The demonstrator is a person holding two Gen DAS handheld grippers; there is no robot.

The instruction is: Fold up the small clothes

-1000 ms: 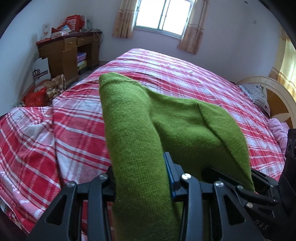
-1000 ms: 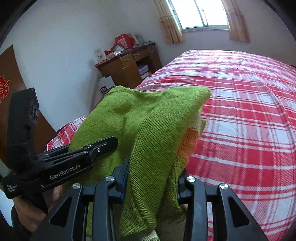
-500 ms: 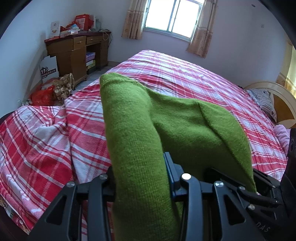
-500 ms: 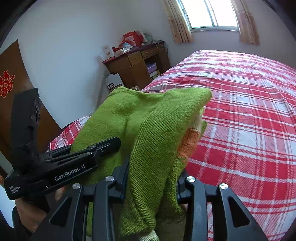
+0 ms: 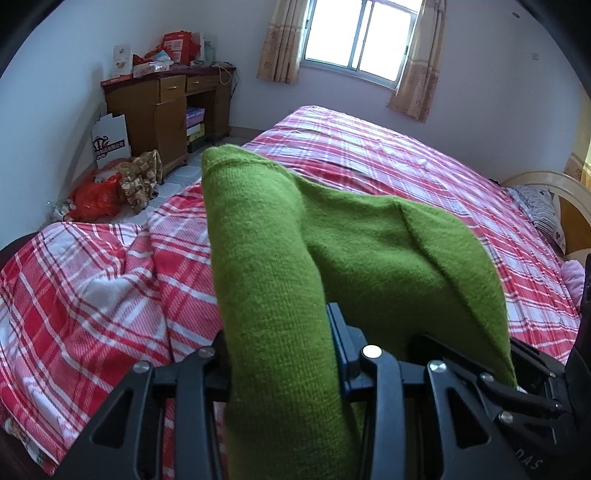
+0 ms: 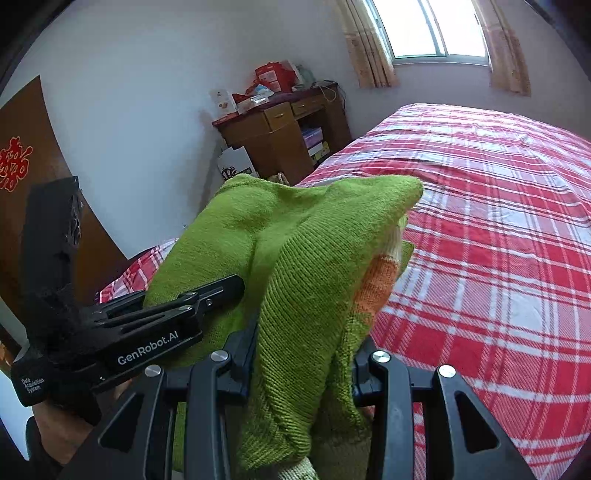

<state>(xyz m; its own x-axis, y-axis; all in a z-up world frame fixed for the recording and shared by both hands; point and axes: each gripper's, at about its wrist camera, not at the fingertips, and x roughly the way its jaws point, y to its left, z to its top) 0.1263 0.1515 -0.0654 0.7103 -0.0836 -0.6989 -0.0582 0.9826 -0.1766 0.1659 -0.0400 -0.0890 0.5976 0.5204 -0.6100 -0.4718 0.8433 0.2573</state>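
Holding position above a bed, two hand-held grippers share one garment.

Item 1: green knitted sweater (image 5: 280, 302), small, with an orange and cream patch showing on its underside in the right wrist view. It is lifted off the bedding and bunched between both grippers, draping forward over their fingers and hiding the fingertips.

Item 2: left gripper (image 5: 280, 362). Jaws set fairly narrow and closed on a thick fold of the sweater, which fills the gap between the black finger frames; a blue pad edge shows against the knit on one side. From the right wrist camera the same tool appears at lower left, black, lettered "GenRobot.AI", its finger pressed against the sweater, with a person's hand (image 6: 55, 424) below it.

Item 3: right gripper (image 6: 303, 369). Jaws likewise narrow, clamped on a gathered fold of the sweater that hangs down between them.

Item 4: bed with red and white plaid bedspread (image 5: 388, 158), smooth over most of its surface, rumpled at the near left corner. A pale curved headboard (image 5: 546, 181) and a patterned pillow sit at far right.

Item 5: brown wooden desk (image 5: 162, 107) against the far wall, topped with red boxes and papers; a white paper bag, a red plastic bag (image 5: 92, 199) and a brown bundle lie on the floor beside it.

Item 6: window (image 5: 362, 33) with beige curtains.

Item 7: brown door with a red paper emblem (image 6: 14, 166).
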